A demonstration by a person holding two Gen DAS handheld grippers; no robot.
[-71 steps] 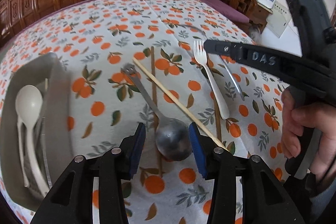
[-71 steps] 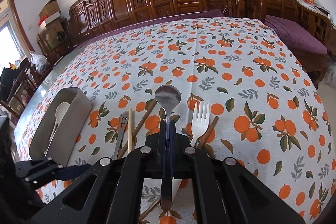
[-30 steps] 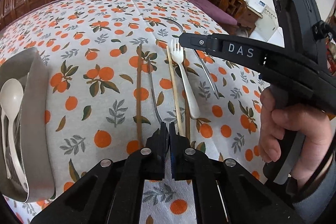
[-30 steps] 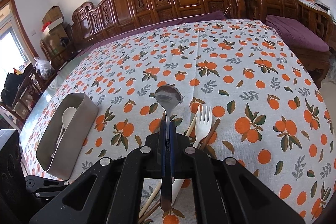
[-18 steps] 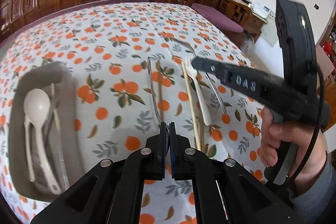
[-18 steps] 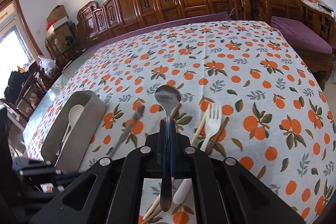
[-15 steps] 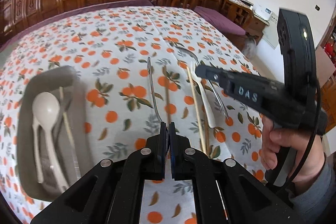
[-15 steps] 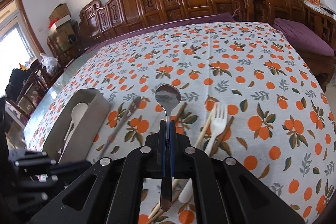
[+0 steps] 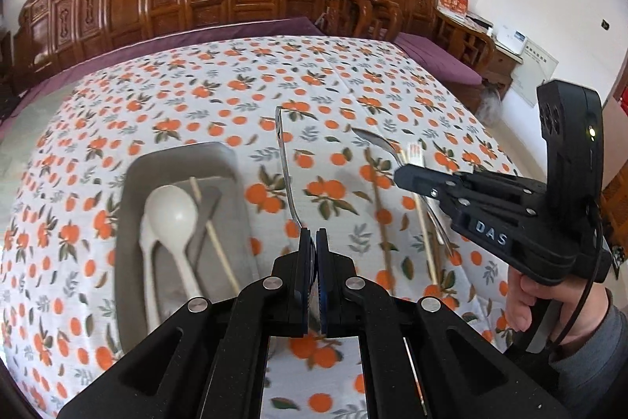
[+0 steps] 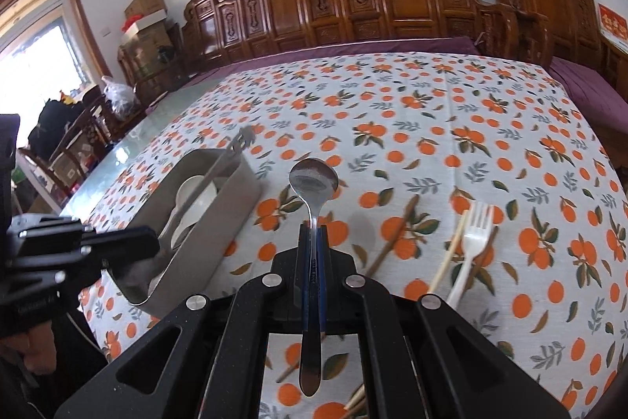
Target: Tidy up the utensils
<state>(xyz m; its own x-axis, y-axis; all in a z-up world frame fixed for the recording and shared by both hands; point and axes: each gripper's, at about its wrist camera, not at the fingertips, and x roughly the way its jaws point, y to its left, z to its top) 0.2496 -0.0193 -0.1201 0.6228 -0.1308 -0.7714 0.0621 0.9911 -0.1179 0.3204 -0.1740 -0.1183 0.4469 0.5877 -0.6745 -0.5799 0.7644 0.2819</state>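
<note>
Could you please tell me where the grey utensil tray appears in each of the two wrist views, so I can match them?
Left wrist view: the grey utensil tray lies left of centre on the tablecloth, seen from above, with the white spoon inside.
Right wrist view: the tray sits left of centre, its long side wall facing the camera.
Shared landmark: the white plastic fork, right of centre in both.

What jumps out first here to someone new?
Each tool is shut on a metal spoon held above the orange-print tablecloth: the right tool grips its spoon by the handle, bowl forward, and the left tool grips the bowl end of its spoon, handle forward. Left of them sits a grey tray already holding a white spoon; a white fork and chopsticks lie loose on the right.
</note>
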